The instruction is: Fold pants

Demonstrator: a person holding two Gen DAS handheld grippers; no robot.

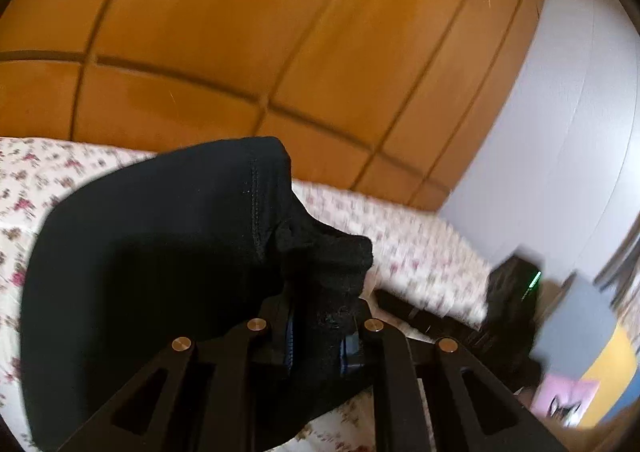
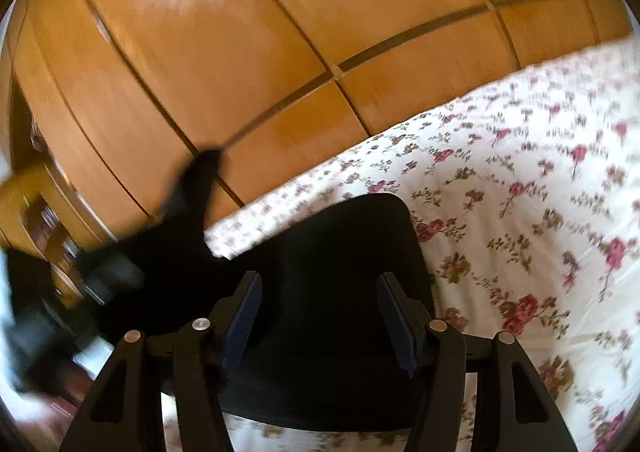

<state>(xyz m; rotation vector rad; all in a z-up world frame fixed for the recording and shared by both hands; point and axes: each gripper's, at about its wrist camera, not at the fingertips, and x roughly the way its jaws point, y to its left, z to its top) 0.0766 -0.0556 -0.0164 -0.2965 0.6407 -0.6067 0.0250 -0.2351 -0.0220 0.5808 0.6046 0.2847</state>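
Left wrist view: left gripper (image 1: 316,336) clamped tight on a bunched edge of the black pants (image 1: 160,252), lifted above the flowered bedsheet (image 1: 400,244). Right wrist view: right gripper (image 2: 320,316) half open, holding nothing, over the pants' flat part (image 2: 340,252) on the bedsheet. Best to carry the edge across, taut and low, matching corners.

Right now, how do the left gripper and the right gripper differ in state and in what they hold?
The left gripper is shut on a bunched fold of the black pants; the right gripper stands open, its pads apart above the pants and pressing on nothing. The left one lifts cloth off the floral bedsheet; the right one holds nothing. Both are black, with blue pads, and face the wooden wardrobe.
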